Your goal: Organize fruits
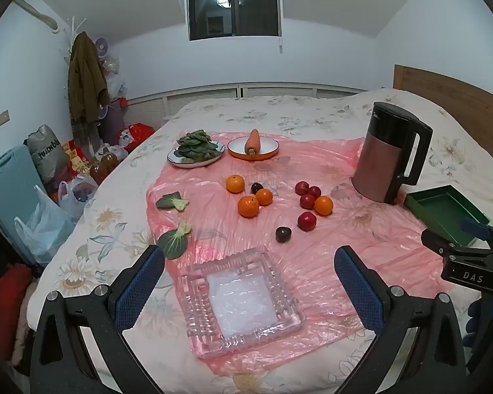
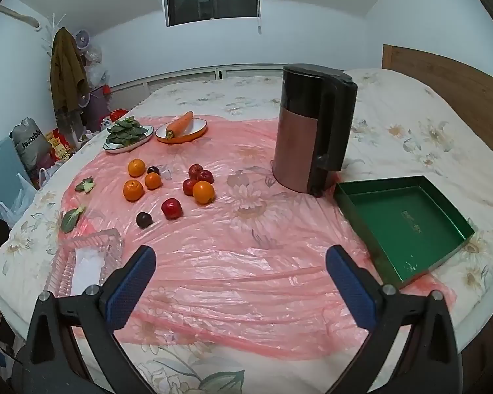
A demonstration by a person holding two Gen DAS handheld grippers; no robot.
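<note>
Several oranges (image 1: 248, 206) (image 2: 203, 192), red plums (image 1: 307, 221) (image 2: 172, 208) and dark plums (image 1: 283, 234) (image 2: 144, 219) lie loose on a pink plastic sheet (image 1: 312, 262) (image 2: 240, 262) on a bed. A square clear glass dish (image 1: 243, 298) (image 2: 82, 262) sits empty at the near edge. A green box tray (image 2: 401, 226) (image 1: 443, 210) lies at the right, empty. My left gripper (image 1: 249, 259) is open above the glass dish. My right gripper (image 2: 240, 256) is open and empty over the bare sheet, between dish and tray; its body shows in the left wrist view.
A black and copper kettle (image 1: 387, 161) (image 2: 312, 131) stands beside the green tray. A plate of greens (image 1: 195, 149) (image 2: 128, 134) and a carrot on an orange plate (image 1: 253, 144) (image 2: 180, 124) sit at the back. Two loose green leaves (image 1: 174, 239) lie left. Bags crowd the floor at left.
</note>
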